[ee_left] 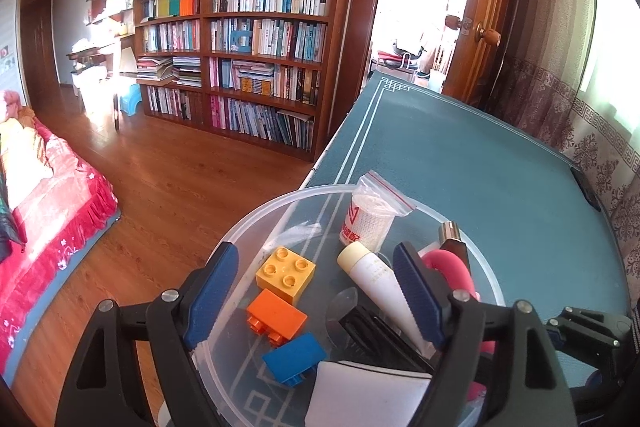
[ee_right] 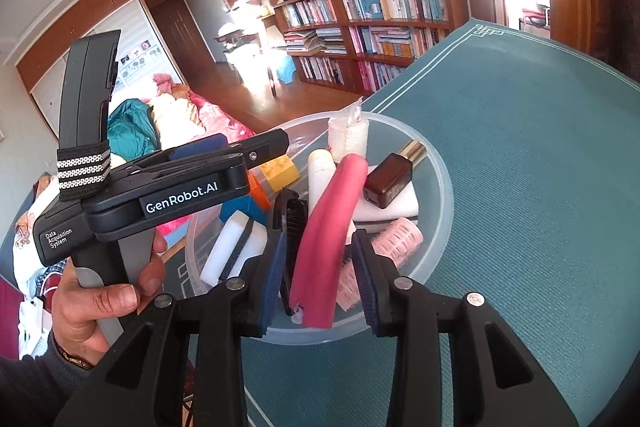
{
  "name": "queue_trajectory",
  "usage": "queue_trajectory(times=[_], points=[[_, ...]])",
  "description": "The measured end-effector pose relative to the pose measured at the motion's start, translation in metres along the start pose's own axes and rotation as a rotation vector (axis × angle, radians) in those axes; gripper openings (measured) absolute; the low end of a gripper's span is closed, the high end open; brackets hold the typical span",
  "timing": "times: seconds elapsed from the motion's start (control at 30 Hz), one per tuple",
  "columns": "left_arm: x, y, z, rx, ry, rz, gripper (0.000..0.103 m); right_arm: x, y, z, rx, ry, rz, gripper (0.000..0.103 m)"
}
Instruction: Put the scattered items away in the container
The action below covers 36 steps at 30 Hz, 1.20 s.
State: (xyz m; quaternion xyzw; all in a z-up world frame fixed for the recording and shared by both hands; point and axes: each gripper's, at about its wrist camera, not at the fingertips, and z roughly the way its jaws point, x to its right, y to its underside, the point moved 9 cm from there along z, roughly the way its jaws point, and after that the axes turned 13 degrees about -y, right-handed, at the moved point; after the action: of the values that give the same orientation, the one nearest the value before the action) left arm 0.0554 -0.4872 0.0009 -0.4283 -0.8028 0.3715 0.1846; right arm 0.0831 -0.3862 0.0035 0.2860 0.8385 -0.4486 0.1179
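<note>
Clear bowl (ee_right: 434, 163) sits lower centre on the teal table (ee_right: 540, 167). Pink foam tube (ee_right: 324, 239) inside: long axis runs lower frame to upper, far end toward the bookshelf. Three bricks: yellow (ee_left: 285, 274), orange (ee_left: 276, 315), blue (ee_left: 295, 357). Two sponges, probably. Right gripper (ee_right: 320, 287) fingers spread, straddling the tube; left gripper (ee_left: 316, 301) fingers spread wide, empty.

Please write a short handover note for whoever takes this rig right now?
Left tool: open, empty, over the bowl.
Right tool: open around the pink foam tube, not clamped.
In the bowl: yellow, orange and blue bricks, white tube, bagged bandage roll, brown bottle, comb, sponges, pink roller.
Done: no items show on the mat.
Left: withdraw both tools.
</note>
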Motion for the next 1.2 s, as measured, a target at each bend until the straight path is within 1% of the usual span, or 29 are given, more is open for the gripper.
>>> queue_trajectory(times=[0.1, 0.17, 0.2, 0.23, 0.37, 0.43, 0.47, 0.53, 0.7, 0.83, 0.87, 0.9, 0.97, 1.03, 1.13, 1.2], points=[[0.003, 0.001, -0.001, -0.003, 0.004, 0.003, 0.084, 0.009, 0.003, -0.01, 0.022, 0.014, 0.033, 0.04], [0.005, 0.001, -0.003, -0.004, 0.006, 0.007, 0.085, 0.017, 0.005, -0.016, 0.038, 0.029, 0.058, 0.046], [0.006, 0.002, -0.004, -0.003, 0.006, 0.01, 0.086, 0.021, 0.007, -0.019, 0.045, 0.037, 0.072, 0.051], [0.007, 0.002, -0.005, 0.0, 0.001, 0.015, 0.087, 0.025, 0.009, -0.022, 0.051, 0.044, 0.085, 0.052], [0.012, 0.001, -0.011, 0.029, -0.038, 0.044, 0.092, 0.045, 0.019, -0.034, 0.052, 0.091, 0.133, 0.053], [0.017, 0.0, -0.018, 0.054, -0.051, 0.058, 0.1, 0.057, 0.026, -0.042, 0.047, 0.133, 0.146, 0.053], [0.02, 0.0, -0.022, 0.073, -0.053, 0.067, 0.102, 0.064, 0.029, -0.047, 0.045, 0.158, 0.154, 0.053], [0.028, -0.002, -0.032, 0.109, -0.055, 0.091, 0.102, 0.079, 0.035, -0.059, 0.044, 0.199, 0.178, 0.053], [0.06, -0.001, -0.048, 0.143, -0.016, 0.16, 0.102, 0.11, 0.045, -0.094, 0.096, 0.267, 0.265, 0.053], [0.087, 0.002, -0.058, 0.158, 0.016, 0.218, 0.102, 0.128, 0.049, -0.121, 0.15, 0.329, 0.298, 0.054], [0.094, 0.003, -0.061, 0.161, 0.024, 0.232, 0.102, 0.131, 0.049, -0.126, 0.161, 0.344, 0.301, 0.054], [0.1, 0.004, -0.063, 0.163, 0.032, 0.245, 0.102, 0.133, 0.05, -0.128, 0.162, 0.359, 0.308, 0.057], [0.109, 0.006, -0.069, 0.165, 0.046, 0.262, 0.102, 0.132, 0.048, -0.129, 0.157, 0.348, 0.303, 0.058], [0.11, 0.005, -0.075, 0.178, 0.04, 0.27, 0.102, 0.126, 0.045, -0.127, 0.156, 0.339, 0.285, 0.059], [0.103, 0.004, -0.084, 0.19, 0.028, 0.267, 0.102, 0.109, 0.039, -0.116, 0.142, 0.304, 0.246, 0.061], [0.092, 0.004, -0.089, 0.197, 0.004, 0.256, 0.102, 0.093, 0.036, -0.106, 0.129, 0.274, 0.22, 0.061]])
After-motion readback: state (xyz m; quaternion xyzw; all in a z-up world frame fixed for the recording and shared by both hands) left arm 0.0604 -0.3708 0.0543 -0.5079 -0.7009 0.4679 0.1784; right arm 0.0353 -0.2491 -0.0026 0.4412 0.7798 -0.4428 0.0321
